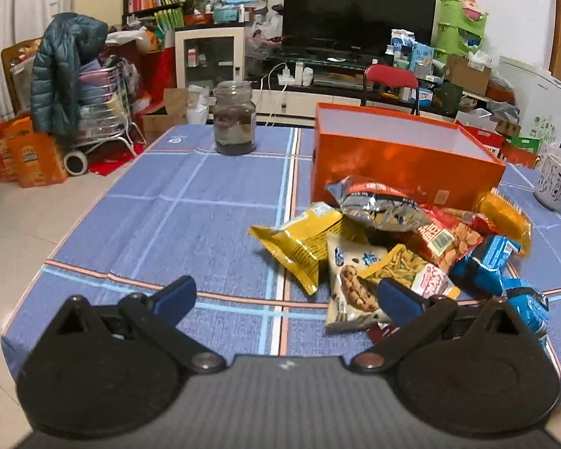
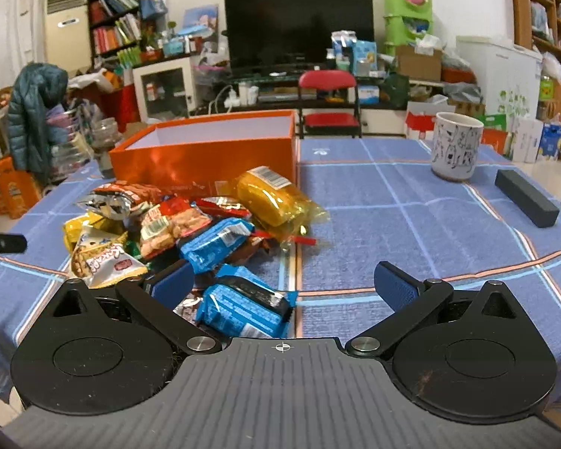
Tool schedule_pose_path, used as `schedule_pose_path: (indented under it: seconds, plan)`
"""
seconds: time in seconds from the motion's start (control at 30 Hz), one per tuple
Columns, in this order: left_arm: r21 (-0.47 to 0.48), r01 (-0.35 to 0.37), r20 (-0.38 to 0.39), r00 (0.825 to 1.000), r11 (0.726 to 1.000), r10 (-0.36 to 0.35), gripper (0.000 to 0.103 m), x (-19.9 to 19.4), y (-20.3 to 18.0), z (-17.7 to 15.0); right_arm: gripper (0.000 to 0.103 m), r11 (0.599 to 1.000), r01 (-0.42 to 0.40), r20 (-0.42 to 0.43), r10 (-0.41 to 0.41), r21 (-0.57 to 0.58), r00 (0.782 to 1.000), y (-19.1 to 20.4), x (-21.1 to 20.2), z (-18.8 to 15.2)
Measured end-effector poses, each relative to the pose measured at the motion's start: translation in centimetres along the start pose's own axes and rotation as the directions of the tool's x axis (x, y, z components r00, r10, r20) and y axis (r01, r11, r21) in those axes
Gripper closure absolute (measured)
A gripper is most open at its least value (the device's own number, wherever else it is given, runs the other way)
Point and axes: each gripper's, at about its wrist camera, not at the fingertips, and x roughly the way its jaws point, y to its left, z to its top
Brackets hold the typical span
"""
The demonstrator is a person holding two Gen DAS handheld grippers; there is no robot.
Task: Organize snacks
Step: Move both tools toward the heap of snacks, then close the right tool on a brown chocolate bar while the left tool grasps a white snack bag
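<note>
- The left tool [image 1: 286,295] has its blue-padded fingers spread wide, gripping nothing, hovering over the blue checked cloth-covered surface [image 1: 168,224].
- The right tool [image 2: 284,280] is likewise wide apart and empty; a blue crinkled wafer packet [image 2: 243,307] lies just below its left finger.
- The heap of snack packets [image 1: 392,247] sits against the front of the open orange cardboard box [image 1: 404,157].
- A brown-filled glass jar [image 1: 235,118] stands well left of the box.
- A white patterned mug [image 2: 455,146] and a dark rectangular block [image 2: 525,197] lie to the right.
</note>
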Motion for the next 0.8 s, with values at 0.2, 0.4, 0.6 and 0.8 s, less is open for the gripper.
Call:
schedule_pose_path:
  seconds: [0.2,0.4,0.6,0.8]
  plan:
    - [0.054,0.042,-0.023,0.999,0.998,-0.041,0.001,0.8,-3.7,-1.6,0.008,1.0,0.001,-0.01,-0.001,0.02,1.0,0.0,0.8,-0.6]
    - [0.104,0.111,-0.1,0.99,0.988,-0.101,0.001,1.8,-5.5,-3.0,0.014,0.998,-0.039,-0.027,0.038,-0.055,0.999,2.9,1.6,-1.8]
    - [0.247,0.25,-0.108,0.967,0.936,-0.23,0.001,1.7,-6.0,-3.0,0.014,0.997,-0.027,-0.024,0.025,-0.077,0.999,4.2,2.2,-1.6]
    - [0.445,0.351,-0.149,0.936,0.824,-0.318,0.001,2.3,-8.6,-4.4,0.021,0.994,-0.103,-0.031,0.102,-0.041,0.994,3.6,2.1,-1.9]
